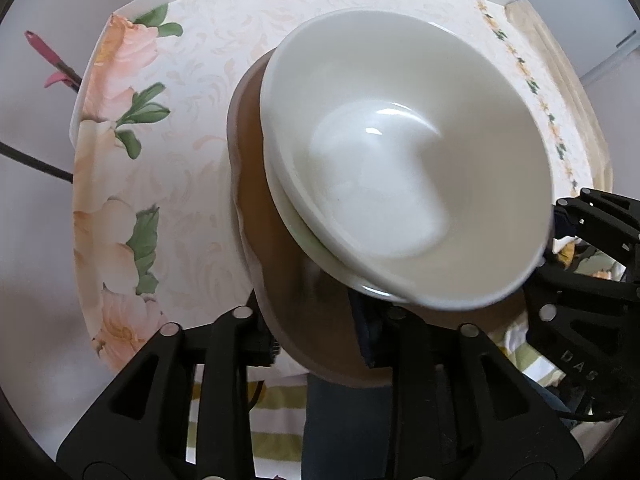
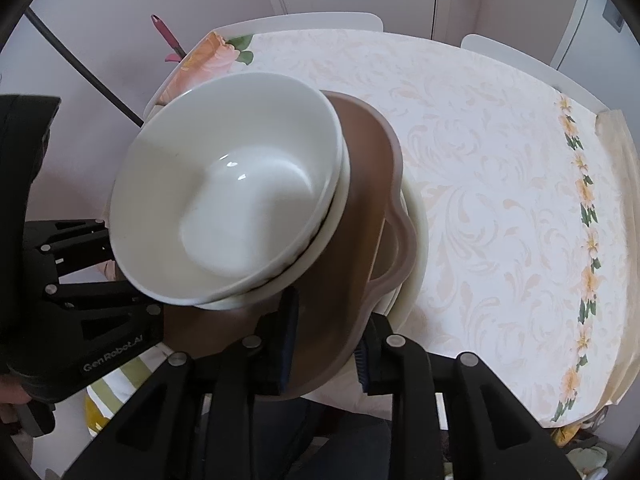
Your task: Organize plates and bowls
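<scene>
Stack: white bowls nested on brown plate, table beneath. Right tongs straddled the plate rim; left tongs likewise, grip uncertain.

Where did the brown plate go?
The brown plate sits under the stacked white bowls, on a cream plate, at the table's near edge.

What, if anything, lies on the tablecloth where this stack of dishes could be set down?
Nothing visible: the floral tablecloth beyond the brown plate and white bowls shows no objects. Directly under the stack is hidden.
</scene>
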Demonstrator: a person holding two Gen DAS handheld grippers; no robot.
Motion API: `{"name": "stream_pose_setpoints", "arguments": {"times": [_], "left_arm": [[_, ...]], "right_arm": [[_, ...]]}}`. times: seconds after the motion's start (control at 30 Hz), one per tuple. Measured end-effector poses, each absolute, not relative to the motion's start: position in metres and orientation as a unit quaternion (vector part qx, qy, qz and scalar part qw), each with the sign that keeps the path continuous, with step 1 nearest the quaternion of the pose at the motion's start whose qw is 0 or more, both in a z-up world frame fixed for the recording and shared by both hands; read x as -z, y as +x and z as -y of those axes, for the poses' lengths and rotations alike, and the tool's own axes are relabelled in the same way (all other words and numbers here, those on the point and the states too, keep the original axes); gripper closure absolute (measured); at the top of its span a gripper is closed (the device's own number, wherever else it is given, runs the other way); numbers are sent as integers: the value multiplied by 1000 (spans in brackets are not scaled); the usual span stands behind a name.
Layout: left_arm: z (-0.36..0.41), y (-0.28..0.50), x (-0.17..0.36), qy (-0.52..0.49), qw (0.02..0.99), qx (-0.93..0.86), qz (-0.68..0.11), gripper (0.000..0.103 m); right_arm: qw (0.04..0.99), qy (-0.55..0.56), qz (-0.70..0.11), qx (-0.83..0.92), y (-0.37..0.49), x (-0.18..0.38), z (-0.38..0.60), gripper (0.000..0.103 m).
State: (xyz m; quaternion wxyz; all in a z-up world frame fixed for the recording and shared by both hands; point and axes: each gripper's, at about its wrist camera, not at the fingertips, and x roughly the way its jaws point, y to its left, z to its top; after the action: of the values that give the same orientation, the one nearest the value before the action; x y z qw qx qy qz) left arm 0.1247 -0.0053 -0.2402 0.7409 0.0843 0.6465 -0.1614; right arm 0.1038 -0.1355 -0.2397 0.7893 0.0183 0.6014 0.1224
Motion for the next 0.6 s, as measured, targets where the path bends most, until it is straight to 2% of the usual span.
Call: {"name": "stream_pose_setpoints", "arguments": {"times": [0.07,0.1,0.17,0.2,0.27,0.3,0.33,0.6], "left_arm": [[6,123,238,87,742,164,-644,71],[6,123,237,86,741,167,-645,66],[6,122,234,85,741,168,-645,66],[5,121,232,82,742,169,-644,62],[2,118,226,82,746,168,-639,46],[1,116,223,88,748,164,-637,31],[-1,113,218,90,754,164,-630,28],[-25,90,184,50,783,146,-602,28]], "right_arm": [[790,10,-601,-123,102,237,133,70],[789,8,-601,-126,102,237,131,63],[791,-5,-600,-119,100,233,129,49],[793,-11,-599,-115,99,231,130,45],[793,2,-599,-115,97,222,136,45],[793,3,-599,-110,96,220,138,45],[794,4,-598,-105,95,217,142,45],[819,35,-565,-93,72,178,157,45]]}}
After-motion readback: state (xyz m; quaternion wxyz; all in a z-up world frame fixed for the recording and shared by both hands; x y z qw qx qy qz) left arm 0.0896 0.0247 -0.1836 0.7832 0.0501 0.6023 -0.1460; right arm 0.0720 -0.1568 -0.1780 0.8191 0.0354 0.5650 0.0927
